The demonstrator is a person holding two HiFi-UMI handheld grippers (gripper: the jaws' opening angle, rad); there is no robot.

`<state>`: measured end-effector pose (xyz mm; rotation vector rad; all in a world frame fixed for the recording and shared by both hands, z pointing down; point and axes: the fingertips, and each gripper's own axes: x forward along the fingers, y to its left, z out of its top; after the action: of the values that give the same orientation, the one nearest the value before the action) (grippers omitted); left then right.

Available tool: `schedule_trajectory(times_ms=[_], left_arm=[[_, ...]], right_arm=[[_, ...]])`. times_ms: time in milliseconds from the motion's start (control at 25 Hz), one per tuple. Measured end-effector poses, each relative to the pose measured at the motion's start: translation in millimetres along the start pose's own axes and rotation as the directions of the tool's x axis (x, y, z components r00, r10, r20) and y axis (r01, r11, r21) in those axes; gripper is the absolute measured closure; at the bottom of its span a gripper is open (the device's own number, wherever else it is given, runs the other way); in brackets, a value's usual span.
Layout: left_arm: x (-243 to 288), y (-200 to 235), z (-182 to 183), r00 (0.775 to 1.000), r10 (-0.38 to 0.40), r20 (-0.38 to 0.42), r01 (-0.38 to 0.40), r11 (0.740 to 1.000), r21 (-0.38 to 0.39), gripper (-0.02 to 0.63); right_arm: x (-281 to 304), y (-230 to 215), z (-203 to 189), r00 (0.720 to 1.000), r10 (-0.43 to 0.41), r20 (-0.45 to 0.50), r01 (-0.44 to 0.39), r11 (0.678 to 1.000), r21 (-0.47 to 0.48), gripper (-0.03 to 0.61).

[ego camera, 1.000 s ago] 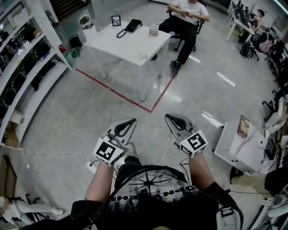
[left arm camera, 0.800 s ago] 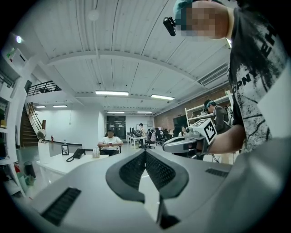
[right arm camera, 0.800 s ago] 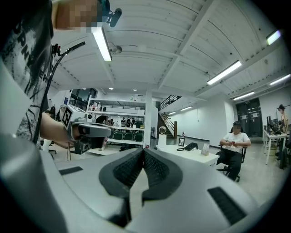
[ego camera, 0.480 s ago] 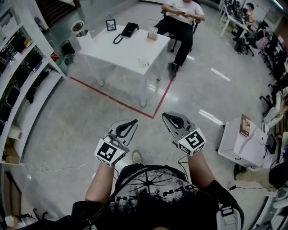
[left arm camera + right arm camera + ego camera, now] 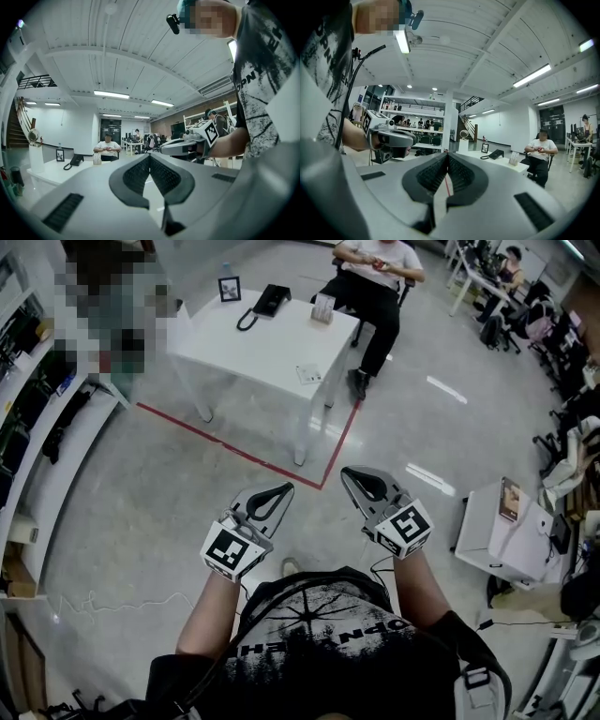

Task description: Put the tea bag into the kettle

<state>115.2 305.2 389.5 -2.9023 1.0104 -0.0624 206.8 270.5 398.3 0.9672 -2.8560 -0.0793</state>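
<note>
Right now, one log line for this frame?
left gripper: shut, empty | right gripper: shut, empty | white table: ahead, open floor between | small packet, possibly tea bag: on table, untouched

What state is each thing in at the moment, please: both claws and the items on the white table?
Left claw, shut, empty.
Right claw, shut, empty.
Picture frame, upright on the white table.
Telephone, flat on the table, cord beside it.
Small packet, flat near the table's near edge.

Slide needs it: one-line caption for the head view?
Person holds left gripper and right gripper, both shut and empty, facing a white table bearing a telephone.
</note>
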Motion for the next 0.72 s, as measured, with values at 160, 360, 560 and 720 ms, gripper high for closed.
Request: schedule_trajectory(times_ms=[160,360,560,720], left_arm=[[-6.2,21.9,-2.2,1.0,0.0,0.014,0.0,1.0,-0.004,0.601],[-7.4,43.4,-4.9,1.0,0.002,0.023,-0.002,1.0,-0.007,0.601],[-5.4,59.5,-5.5,1.0,-0.002,0.022,0.002,1.0,-0.008,0.601],[-1.1,68.1,-9.3,1.0,-0.007,0.009,0.007,1.0,-0.008,0.601]], right_arm=[[22.4,7.2,0.9,1.0,0.003,-0.004,-0.003,1.0,0.002,0.568],[44.4,7.6,1.7,1.0,0.01,-0.01,-0.01,1.0,-0.007,0.568],[58.9,2.2,3.8,1.0,0.01,-0.011,-0.01,1.0,-0.01,0.568],[68.0,-6.6,-1.1,1.0,0.007,-0.019,-0.007,1.0,0.0,0.569]])
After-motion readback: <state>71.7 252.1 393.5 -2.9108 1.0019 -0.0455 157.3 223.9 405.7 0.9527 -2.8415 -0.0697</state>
